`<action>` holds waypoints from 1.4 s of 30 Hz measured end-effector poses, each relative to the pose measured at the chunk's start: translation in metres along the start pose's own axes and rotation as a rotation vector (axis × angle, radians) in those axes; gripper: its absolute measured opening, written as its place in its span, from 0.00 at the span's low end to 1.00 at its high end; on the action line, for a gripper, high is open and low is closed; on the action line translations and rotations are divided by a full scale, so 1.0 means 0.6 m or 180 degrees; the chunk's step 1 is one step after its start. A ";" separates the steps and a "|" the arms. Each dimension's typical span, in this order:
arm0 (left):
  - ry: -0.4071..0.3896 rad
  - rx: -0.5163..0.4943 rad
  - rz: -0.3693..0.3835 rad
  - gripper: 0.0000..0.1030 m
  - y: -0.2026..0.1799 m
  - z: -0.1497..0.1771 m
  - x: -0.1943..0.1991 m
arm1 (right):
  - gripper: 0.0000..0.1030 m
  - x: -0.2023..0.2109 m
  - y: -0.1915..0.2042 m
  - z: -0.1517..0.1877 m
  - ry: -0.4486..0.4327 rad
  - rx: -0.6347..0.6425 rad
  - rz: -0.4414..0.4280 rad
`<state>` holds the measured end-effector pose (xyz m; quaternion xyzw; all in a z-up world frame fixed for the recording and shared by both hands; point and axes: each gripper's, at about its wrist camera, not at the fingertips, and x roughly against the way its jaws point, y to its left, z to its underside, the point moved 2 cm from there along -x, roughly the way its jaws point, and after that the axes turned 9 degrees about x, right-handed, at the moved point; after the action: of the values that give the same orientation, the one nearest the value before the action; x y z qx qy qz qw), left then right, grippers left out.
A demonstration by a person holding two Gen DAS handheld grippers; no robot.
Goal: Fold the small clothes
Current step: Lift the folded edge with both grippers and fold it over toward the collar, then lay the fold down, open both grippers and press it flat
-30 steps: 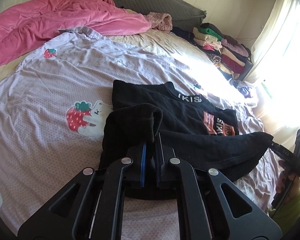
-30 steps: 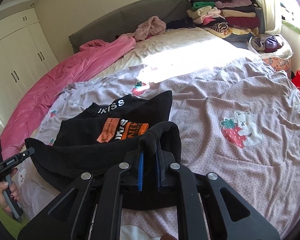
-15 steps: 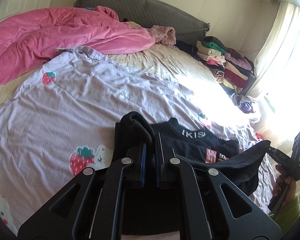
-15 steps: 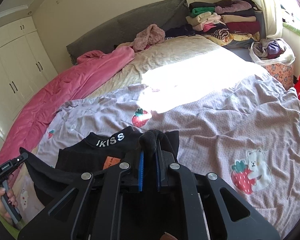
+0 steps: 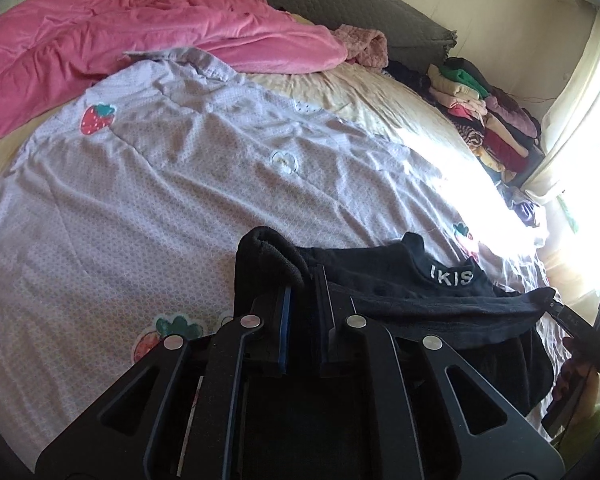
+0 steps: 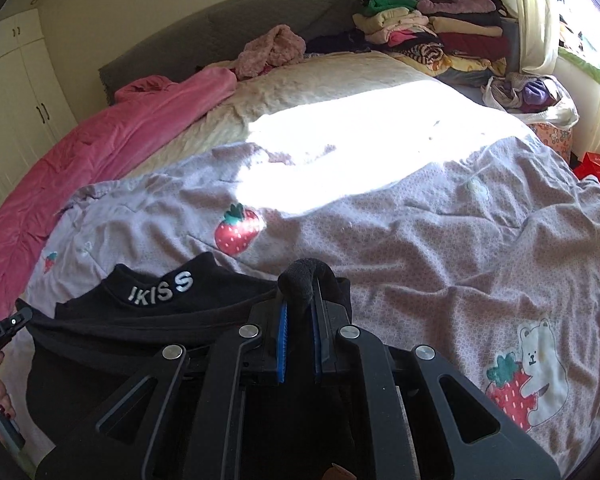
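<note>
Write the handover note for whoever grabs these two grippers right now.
Left gripper: shut on one bottom corner of the black top.
Right gripper: shut on the other bottom corner.
The top lies on the lilac strawberry quilt, collar end flat, lettered collar showing; the hem is lifted and carried over the body towards the collar, stretched between both grippers.
Done: both corners gripped, hem-to-collar fold mostly over.
Left: lay the hem down near the collar, release both, smooth, then probably fold again. Folded clothes pile sits at the bed head.
</note>
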<state>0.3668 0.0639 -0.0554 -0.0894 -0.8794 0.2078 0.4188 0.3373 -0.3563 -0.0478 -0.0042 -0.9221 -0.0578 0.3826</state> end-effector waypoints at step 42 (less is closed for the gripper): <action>0.0202 -0.0839 -0.0020 0.47 -0.053 0.123 0.006 | 0.38 -0.027 0.049 0.064 0.0392 0.0804 0.0429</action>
<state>0.3079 0.0151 -0.0808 -0.1475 -0.8857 0.0861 0.4317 0.3233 -0.3224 -0.0828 -0.0143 -0.8945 0.0843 0.4389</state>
